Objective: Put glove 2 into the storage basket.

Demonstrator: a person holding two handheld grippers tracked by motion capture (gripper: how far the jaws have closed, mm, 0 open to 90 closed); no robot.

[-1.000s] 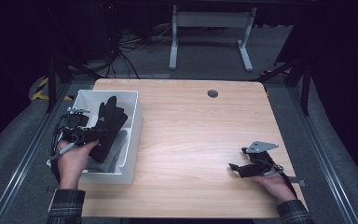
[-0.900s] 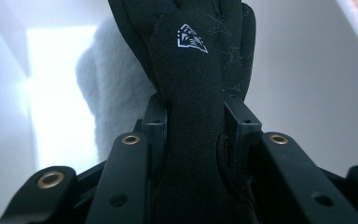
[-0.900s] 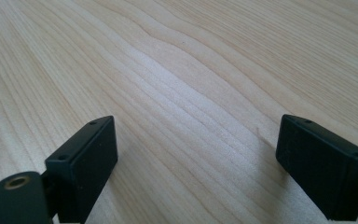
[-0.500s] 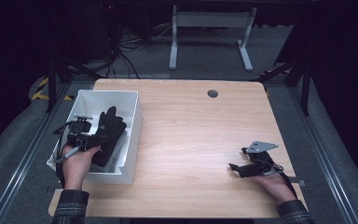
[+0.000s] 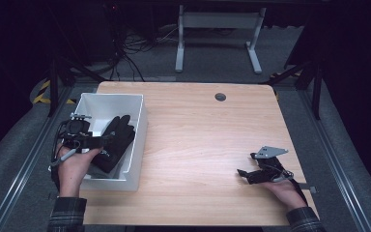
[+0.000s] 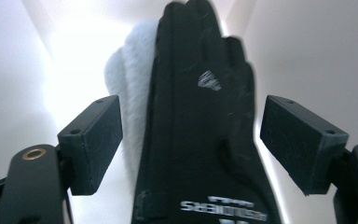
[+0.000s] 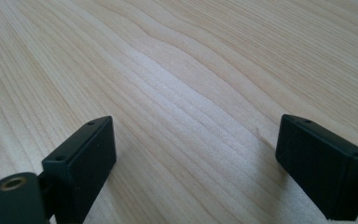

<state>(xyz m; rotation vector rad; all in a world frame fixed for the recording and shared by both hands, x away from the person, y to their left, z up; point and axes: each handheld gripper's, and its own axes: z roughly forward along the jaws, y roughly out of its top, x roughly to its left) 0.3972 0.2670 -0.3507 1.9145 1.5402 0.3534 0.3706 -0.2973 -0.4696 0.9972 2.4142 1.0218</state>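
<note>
In the high view, a black glove (image 5: 116, 142) is seen lying in the white bin (image 5: 136, 140) at the left side of the wooden bench (image 5: 207, 145), its fingers pointing toward the far wall of the bin. The cuff end of the glove is covered by the left gripper (image 5: 94, 143) and the hand that holds it, so the contact there cannot be judged from above. In the left gripper view the glove (image 6: 200, 130) is shown between the two black jaws, which are held apart with a clear gap on each side of the fabric; nothing is clamped. The glove's lower edge is cut off by the frame, and the white lettering near the cuff is blurred and cannot be read. A pale, fleecy item (image 6: 133, 84) is partly hidden behind the glove; what it is cannot be told. The bin's walls are overexposed there.

The right gripper (image 5: 244, 175) is held low over the bare bench at the near right; in the right gripper view its jaws are spread wide over the wood grain.

Compared with a second ago, the left hand and gripper have been drawn back toward the near left of the bin, and the glove is now laid flatter and more exposed. The right gripper has not been moved.
</note>
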